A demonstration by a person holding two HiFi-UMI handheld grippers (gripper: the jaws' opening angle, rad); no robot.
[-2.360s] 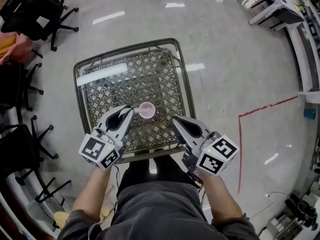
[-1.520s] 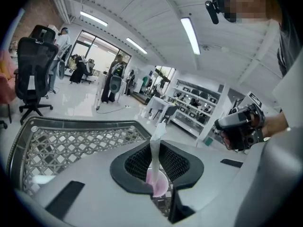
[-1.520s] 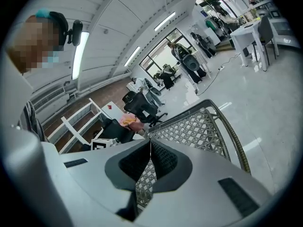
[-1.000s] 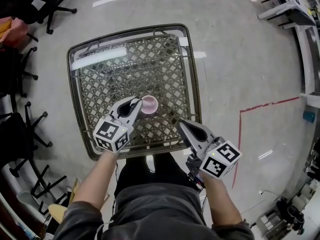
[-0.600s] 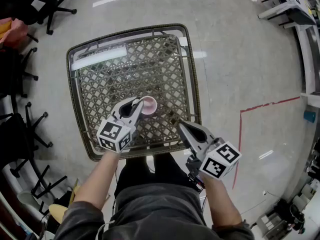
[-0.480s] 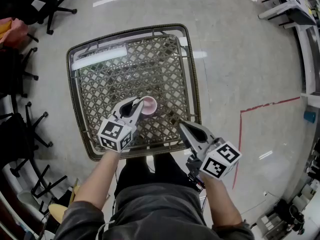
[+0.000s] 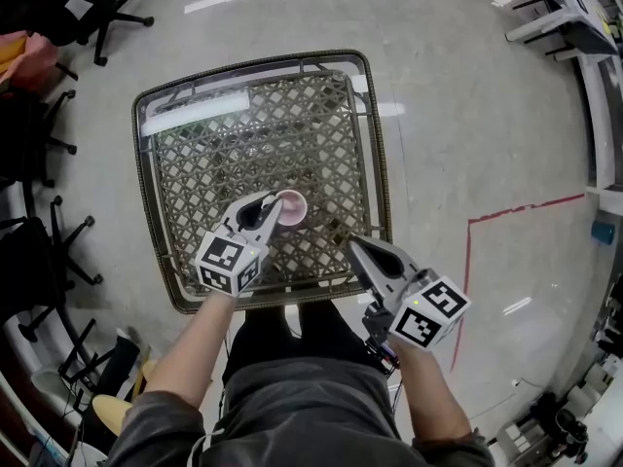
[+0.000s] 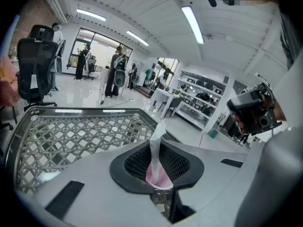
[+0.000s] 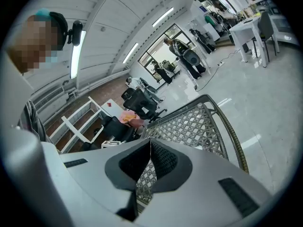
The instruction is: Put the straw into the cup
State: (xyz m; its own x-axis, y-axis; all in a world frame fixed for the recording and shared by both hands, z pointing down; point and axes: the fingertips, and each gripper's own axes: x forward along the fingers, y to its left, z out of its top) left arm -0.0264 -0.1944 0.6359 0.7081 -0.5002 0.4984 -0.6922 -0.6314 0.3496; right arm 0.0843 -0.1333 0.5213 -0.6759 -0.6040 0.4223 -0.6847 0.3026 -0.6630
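While the left gripper (image 7: 270, 206) pinches the white straw (image 8: 155, 145) in its fingers, its lower end seemingly inside the pink cup (image 7: 291, 208) on the lattice surface (image 7: 243, 125), we judge insertion nearly done. Next move: lower slightly, then release. The right gripper (image 7: 356, 245) has its fingers pressed together, empty.

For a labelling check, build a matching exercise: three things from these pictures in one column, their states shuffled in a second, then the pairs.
1. small pink round cup
2. white paper-wrapped straw
3. right tool

a. shut, nothing between its jaws
b. stands on the brown woven lattice table
c. pinched in the left tool

Pairs: 1-b, 2-c, 3-a
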